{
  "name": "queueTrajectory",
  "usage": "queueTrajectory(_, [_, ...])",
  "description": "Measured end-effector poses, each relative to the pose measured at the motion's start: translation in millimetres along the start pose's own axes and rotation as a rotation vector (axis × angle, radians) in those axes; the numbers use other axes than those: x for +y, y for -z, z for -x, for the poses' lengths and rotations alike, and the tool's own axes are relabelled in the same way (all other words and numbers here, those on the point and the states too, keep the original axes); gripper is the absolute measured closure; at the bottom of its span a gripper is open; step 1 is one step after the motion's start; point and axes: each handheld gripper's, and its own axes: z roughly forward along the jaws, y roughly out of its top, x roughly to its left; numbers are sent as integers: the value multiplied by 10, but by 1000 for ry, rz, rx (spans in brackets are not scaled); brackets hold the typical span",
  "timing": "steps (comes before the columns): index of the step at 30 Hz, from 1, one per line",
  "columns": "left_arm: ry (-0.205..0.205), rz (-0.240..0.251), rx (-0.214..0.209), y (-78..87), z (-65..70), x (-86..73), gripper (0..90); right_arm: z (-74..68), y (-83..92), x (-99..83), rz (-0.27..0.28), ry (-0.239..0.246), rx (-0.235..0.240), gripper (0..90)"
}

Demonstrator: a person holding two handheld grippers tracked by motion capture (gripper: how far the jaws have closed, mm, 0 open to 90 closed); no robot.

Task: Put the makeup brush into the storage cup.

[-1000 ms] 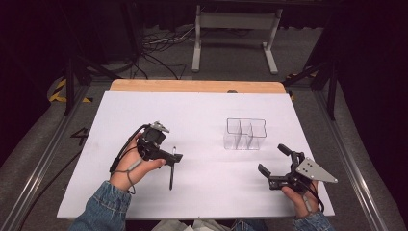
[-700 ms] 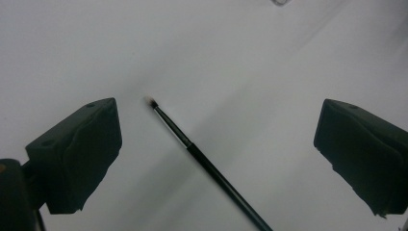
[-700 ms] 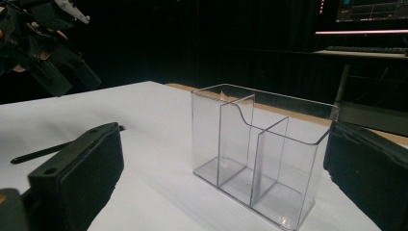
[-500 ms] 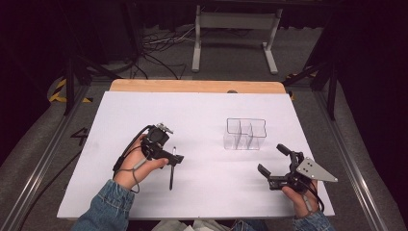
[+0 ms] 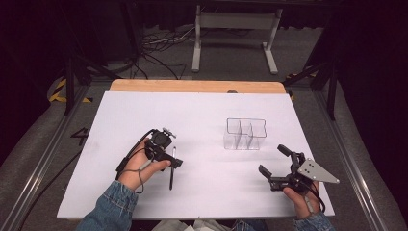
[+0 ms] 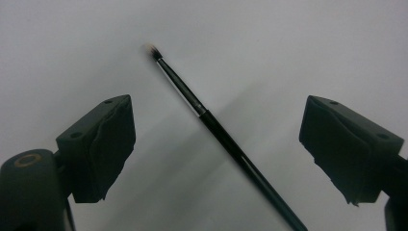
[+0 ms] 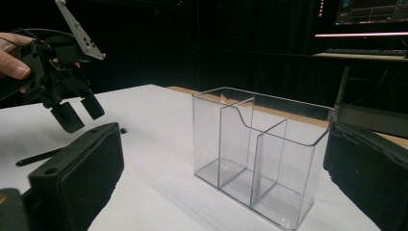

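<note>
Left tool (image 6: 216, 144) hangs over a thin black make-up brush with a silver ferrule and a pale tuft (image 6: 211, 122), jaws spread to either side of the handle; they have just been closing a little, yet neither black pad (image 6: 103, 144) touches the brush. That straddle reads as a line-up for a pinch — the handle runs slantwise through the gap, so the pads would meet it across its width rather than along it. In the high view the same brush (image 5: 172, 168) lies flat on the white desk (image 5: 202, 115), just in front of the person's left hand (image 5: 139, 166), well apart from the clear plastic three-compartment organiser (image 5: 244, 134).

Right tool (image 5: 279, 163) sits near the desk's right front corner, its jaws wide apart and holding nothing — it looks parked, aimed toward the organiser (image 7: 260, 159) as if to steady it.

The organiser is rigid, glossy and see-through, with straight walls, thin dividers and a scooped front edge; its compartments are bare. The brush is slender, round and smooth, likely to roll if nudged. The pads look like soft, slightly creased rubber, and the desk surface is matt and plain.
</note>
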Motion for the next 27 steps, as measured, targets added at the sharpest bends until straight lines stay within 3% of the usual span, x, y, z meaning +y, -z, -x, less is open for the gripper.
queueTrajectory(9, [-13,-61,11,-70,0,-2,152,5,14,6,4,3,-6,10])
queueTrajectory(11, [-21,-80,13,-83,8,-2,196,4,13,6,4,4,-6,10])
queueTrajectory(27, [-8,-106,11,-105,20,-16,268,6,15,7,3,-2,-6,9])
